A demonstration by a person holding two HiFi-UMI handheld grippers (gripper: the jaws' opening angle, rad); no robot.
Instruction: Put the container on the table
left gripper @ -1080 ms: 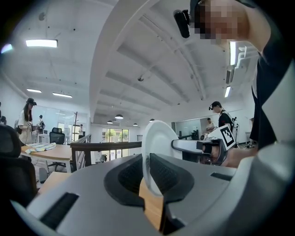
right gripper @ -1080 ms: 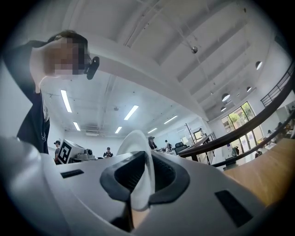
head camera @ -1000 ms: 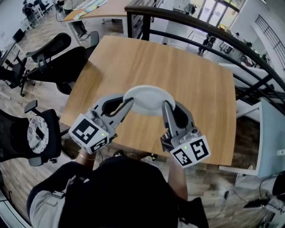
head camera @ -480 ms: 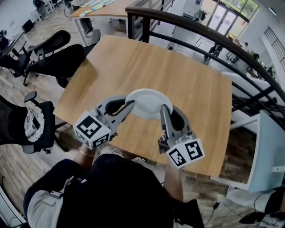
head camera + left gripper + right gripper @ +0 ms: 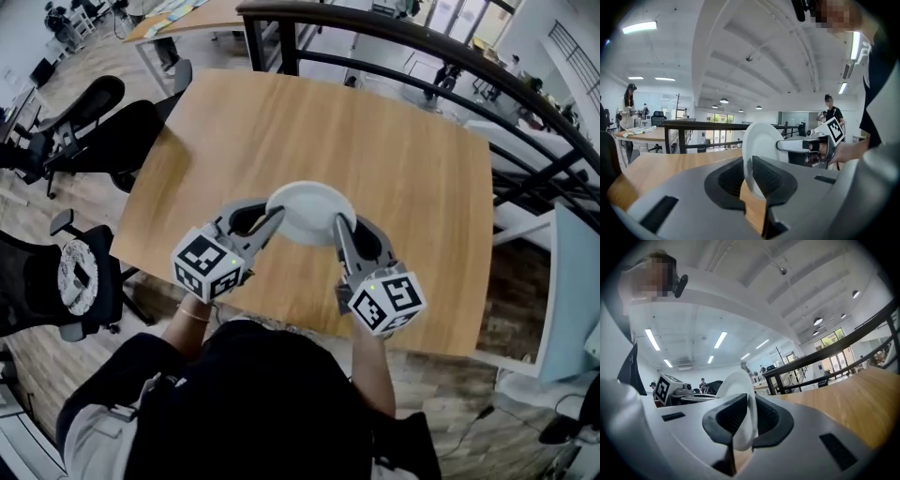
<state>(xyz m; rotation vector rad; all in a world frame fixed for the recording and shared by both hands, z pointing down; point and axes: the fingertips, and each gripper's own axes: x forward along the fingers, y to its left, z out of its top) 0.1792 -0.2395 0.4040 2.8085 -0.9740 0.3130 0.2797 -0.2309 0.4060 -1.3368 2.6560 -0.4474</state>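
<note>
A shallow white round container [image 5: 307, 212] hangs over the near middle of the wooden table [image 5: 394, 159], held at two sides. My left gripper [image 5: 275, 216] is shut on its left rim, and my right gripper [image 5: 339, 225] is shut on its right rim. In the left gripper view the container [image 5: 761, 143] stands edge-on between the dark pads [image 5: 771, 174], with the right gripper [image 5: 780, 146] across from it. In the right gripper view the container's rim [image 5: 738, 394] is pinched between the jaws. Whether its underside touches the table is hidden.
A black metal railing [image 5: 412, 52] runs along the table's far side. Black office chairs [image 5: 103, 127] stand at the left, and another chair [image 5: 66, 281] is nearer me. A white desk edge [image 5: 567, 291] lies at the right. Bare wood surrounds the container.
Both grippers have come down and a little forward with the container held between them, nearer the table top. Both jaws stay shut on its rim.
</note>
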